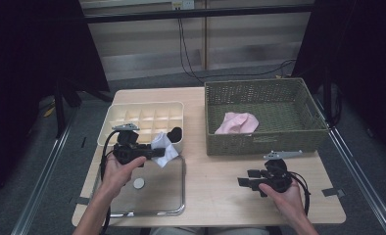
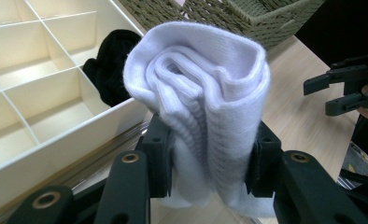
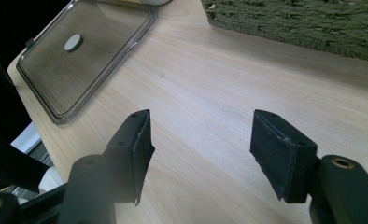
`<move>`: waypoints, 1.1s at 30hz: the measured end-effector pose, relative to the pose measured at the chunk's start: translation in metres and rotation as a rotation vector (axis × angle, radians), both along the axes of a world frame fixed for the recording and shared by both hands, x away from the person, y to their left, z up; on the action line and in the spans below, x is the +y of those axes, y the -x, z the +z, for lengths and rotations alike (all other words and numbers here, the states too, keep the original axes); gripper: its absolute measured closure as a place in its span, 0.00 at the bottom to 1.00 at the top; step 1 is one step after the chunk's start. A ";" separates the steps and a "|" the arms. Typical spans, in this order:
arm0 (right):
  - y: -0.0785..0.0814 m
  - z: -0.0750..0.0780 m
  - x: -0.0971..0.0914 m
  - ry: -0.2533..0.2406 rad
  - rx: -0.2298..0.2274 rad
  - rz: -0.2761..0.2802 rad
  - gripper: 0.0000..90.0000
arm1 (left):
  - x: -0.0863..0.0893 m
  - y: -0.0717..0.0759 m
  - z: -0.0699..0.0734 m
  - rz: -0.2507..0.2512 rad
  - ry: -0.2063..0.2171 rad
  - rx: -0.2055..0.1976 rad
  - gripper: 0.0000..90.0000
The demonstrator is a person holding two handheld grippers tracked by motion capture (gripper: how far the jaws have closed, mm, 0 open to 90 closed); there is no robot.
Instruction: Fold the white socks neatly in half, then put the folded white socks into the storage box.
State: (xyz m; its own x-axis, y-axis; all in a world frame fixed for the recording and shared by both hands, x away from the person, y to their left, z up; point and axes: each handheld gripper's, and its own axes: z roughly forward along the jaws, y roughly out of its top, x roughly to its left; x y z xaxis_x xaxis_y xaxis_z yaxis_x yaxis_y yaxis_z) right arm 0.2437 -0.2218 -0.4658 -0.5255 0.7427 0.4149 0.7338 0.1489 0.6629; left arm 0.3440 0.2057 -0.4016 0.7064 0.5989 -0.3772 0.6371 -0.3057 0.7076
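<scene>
Setting: indoor recording bay of lab or studio type, staged rather than lived in. Evidence: a small light-wood table [image 1: 215,171] on grey carpet, black curtains [image 1: 29,58] at 9 and 3 o'clock, metal floor rails [image 1: 44,171] along both sides, and a wall socket [image 1: 182,5] at 12 o'clock with black cables [image 1: 186,54] trailing down. Household props on the table: a divided cream organiser box [image 1: 132,115] at 10 o'clock, a green wicker basket [image 1: 259,142] at 1 o'clock.
</scene>
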 end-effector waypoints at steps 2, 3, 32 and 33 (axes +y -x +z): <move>0.000 0.000 0.000 0.000 0.002 -0.001 0.43 | 0.002 -0.001 0.001 0.006 -0.002 0.000 0.67; 0.000 0.000 0.000 0.000 0.002 -0.001 0.43 | 0.003 -0.001 0.001 0.009 -0.002 0.000 0.67; 0.000 0.000 -0.002 -0.003 0.000 -0.003 0.43 | 0.028 -0.029 0.014 0.130 -0.038 -0.019 0.67; 0.000 0.001 -0.002 -0.006 0.000 -0.007 0.43 | 0.028 -0.030 0.016 0.135 -0.038 -0.022 0.67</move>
